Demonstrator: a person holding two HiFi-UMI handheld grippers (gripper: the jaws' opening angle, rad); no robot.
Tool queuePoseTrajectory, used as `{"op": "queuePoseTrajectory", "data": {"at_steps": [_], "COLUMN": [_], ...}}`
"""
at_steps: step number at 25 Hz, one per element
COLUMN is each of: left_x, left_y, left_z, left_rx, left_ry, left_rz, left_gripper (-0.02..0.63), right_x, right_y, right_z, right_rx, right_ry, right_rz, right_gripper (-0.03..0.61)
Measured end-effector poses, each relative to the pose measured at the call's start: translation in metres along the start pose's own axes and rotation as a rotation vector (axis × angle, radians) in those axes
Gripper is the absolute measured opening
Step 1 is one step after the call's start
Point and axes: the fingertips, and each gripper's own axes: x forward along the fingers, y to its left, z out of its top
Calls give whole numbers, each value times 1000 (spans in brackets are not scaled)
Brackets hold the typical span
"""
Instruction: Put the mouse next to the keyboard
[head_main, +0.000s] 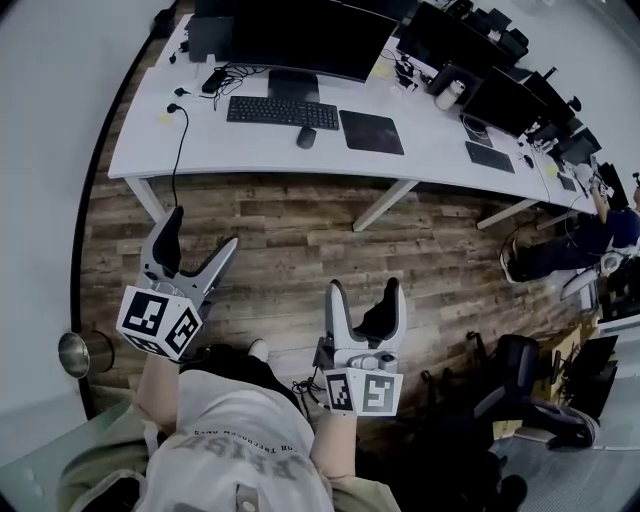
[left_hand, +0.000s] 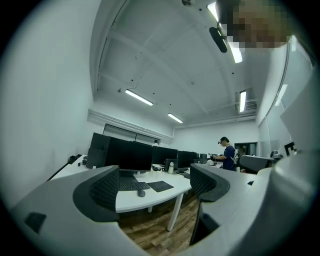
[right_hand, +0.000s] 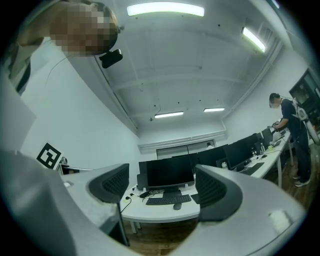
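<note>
Hovering well short of the desk with left gripper and right gripper, jaws wide and empty. Spotted mouse near the desk's front edge, seemingly just beside the right end of keyboard. Risked knocking it off that edge with a splayed jaw.

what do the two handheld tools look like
The left tool and right tool are pale grey, each with two curved jaws lined with black ribbed pads and a white cube bearing black square markers. The person wears a light printed T-shirt.
</note>
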Motion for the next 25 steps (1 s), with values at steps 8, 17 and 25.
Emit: {"op": "queuePoseTrajectory", "data": {"at_steps": [8,17,25], "left_x": [33,118,206], "left_y": [10,37,77], "left_z": [-17,-12,7], "left_rx": [17,-8,-6], "left_ry": [67,56,43], "left_rz": [27,-6,-58], "left_gripper": [422,422,422], "right_x": [35,114,205], "right_y": [-34,-54,-62], "right_z": [-29,-41,-49], "right_rx": [72,89,66], "right_ry": [42,54,47], "right_rz": [-14,-16,-32], "right_gripper": [407,407,407]}}
